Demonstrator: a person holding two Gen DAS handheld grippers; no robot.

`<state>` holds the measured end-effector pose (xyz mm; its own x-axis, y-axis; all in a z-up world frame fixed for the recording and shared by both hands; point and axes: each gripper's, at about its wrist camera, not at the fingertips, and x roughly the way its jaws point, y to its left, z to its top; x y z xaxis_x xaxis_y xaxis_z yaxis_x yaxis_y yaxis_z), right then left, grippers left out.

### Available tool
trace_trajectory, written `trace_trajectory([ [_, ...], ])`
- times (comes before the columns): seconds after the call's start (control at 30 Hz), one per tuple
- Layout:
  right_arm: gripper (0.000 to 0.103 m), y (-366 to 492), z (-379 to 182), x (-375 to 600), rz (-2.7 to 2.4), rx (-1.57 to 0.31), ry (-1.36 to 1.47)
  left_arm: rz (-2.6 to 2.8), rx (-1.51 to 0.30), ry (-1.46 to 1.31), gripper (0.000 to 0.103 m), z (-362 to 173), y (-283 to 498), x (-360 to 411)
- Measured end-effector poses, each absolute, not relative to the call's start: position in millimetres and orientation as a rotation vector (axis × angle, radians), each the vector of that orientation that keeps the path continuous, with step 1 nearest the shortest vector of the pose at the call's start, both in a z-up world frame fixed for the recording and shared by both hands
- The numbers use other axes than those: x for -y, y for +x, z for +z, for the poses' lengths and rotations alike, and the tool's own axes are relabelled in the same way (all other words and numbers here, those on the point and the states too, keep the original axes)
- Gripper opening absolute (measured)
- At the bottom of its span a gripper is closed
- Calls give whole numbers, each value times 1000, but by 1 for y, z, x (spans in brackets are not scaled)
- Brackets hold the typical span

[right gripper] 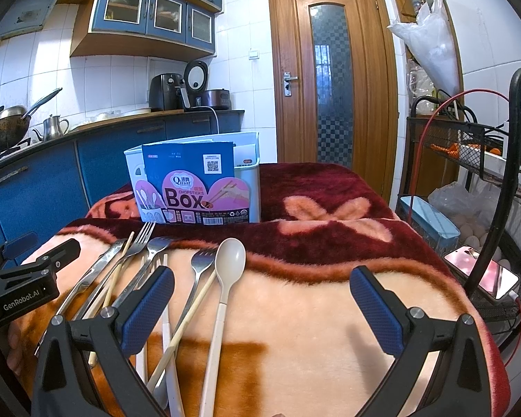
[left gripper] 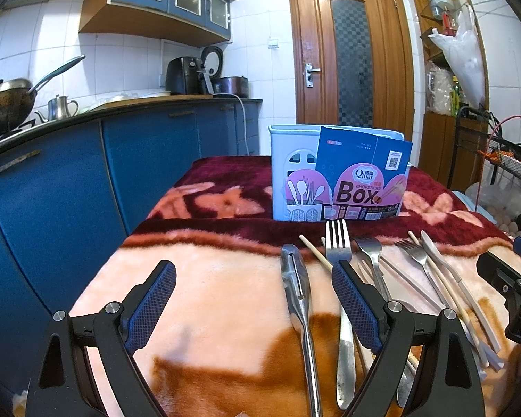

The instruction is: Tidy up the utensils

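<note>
Each hand-held gripper, left (left gripper: 253,307) and right (right gripper: 262,307), hovers wide open, empty. Steel forks (left gripper: 337,239), beige plastic spoon (right gripper: 230,255) and wooden chopsticks (right gripper: 182,326) all lie on the blanketed worktop (right gripper: 312,312); the white plastic utensil box (left gripper: 295,160) looks unfilled, nothing sorted yet.

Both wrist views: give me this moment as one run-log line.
left claw open, empty | right claw open, empty | utensils loose on blanket | chopsticks box upright behind | white spoon nearest right claw

Blanket-covered table (right gripper: 312,312) bearing white chopsticks box (right gripper: 250,173), forks (left gripper: 337,243), chopsticks (right gripper: 184,323), spoon (right gripper: 229,260), peeler (left gripper: 295,278).
</note>
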<state>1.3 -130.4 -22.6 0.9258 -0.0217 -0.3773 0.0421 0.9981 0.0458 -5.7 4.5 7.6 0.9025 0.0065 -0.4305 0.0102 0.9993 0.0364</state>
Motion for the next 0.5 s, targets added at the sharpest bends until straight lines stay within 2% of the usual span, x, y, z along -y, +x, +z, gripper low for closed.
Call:
trace_trajectory([
  [0.5,103,13,-25,140,1,-471,108,-42,-528,38,91,3,10,-2],
])
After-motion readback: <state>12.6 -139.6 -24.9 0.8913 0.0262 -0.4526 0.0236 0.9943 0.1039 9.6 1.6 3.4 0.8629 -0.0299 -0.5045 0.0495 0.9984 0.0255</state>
